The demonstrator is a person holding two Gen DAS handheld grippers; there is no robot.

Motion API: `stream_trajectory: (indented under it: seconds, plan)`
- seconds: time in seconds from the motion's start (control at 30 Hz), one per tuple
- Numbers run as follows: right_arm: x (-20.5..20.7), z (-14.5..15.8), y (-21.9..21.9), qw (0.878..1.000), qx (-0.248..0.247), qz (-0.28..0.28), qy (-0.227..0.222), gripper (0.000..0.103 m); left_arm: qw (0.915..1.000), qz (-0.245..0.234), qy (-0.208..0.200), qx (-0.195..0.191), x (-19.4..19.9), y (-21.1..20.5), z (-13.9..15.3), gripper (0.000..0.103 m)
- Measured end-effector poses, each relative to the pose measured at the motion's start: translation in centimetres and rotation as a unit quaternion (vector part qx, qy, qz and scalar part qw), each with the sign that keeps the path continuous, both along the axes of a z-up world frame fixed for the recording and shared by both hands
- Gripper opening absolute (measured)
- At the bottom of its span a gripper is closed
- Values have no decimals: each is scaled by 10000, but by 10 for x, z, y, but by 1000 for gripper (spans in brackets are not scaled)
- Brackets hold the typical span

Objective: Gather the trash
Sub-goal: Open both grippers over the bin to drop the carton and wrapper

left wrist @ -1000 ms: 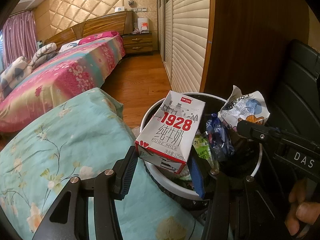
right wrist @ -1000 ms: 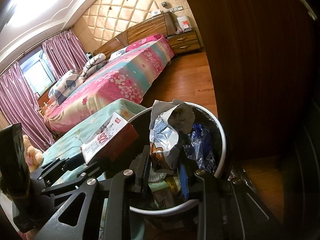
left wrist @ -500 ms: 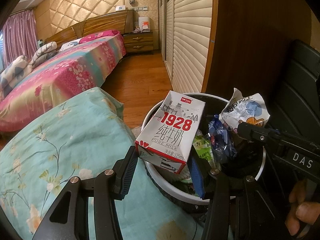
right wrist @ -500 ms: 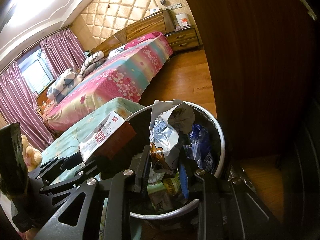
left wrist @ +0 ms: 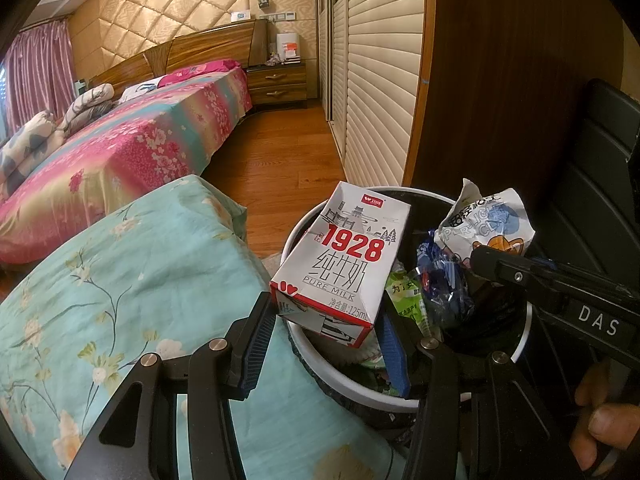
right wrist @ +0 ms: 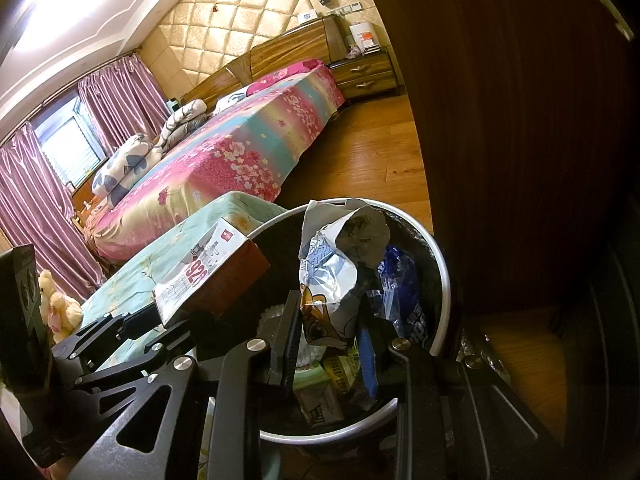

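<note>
My left gripper [left wrist: 326, 336] is shut on a white "1928" pure milk carton [left wrist: 344, 256] and holds it over the near rim of a round white-rimmed trash bin [left wrist: 352, 380]. My right gripper [right wrist: 330, 340] is shut on a crumpled white and blue cartoon snack wrapper [right wrist: 332, 276], held over the same bin [right wrist: 442, 280]. The wrapper also shows in the left wrist view [left wrist: 488, 220], and the carton in the right wrist view [right wrist: 208, 268]. The bin holds a blue wrapper [left wrist: 440, 280] and a green packet [left wrist: 406, 296].
A surface under a teal floral cloth [left wrist: 120, 288] lies left of the bin. A pink floral bed [left wrist: 132, 148] stands beyond it across wood floor [left wrist: 276, 168]. A dark wooden panel [left wrist: 500, 100] and a black chair [left wrist: 592, 184] stand to the right.
Both grippers and the things they hold keep their positions over the bin. The view has shifted only slightly.
</note>
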State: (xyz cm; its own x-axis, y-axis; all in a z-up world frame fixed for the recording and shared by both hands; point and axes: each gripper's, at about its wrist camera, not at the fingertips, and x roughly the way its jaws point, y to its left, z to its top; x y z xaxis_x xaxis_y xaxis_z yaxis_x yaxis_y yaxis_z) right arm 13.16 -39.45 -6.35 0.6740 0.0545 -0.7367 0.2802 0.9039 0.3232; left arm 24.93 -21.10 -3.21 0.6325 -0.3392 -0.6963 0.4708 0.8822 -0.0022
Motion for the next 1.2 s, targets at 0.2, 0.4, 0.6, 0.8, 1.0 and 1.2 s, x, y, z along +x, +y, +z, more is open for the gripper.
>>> stream_trajectory:
  seconds: [0.2,0.4,0.6,0.8,1.0,1.2]
  plan:
    - [0,0,0,10000,6,0,1,26,10000,1,11,-1,0,0,0,49]
    - [2,-2,-1,10000,16,20,42,26,10000,-9,27,2,2,-1,0,49]
    - [7,-4,-2,9999,27,45,89,26,10000,-25,31,23,3,-3,0,49]
    - [8,-6,-2,9999,54,56,129,26,10000,-29,59,44,4,-4,0,49]
    - [10,-6,-1,9998,51,91,167,28,10000,-44,63,47,4,-5,1,49]
    - [11,-6,-1,9998,42,99,175,29,10000,-33,59,65,4,-5,1,49]
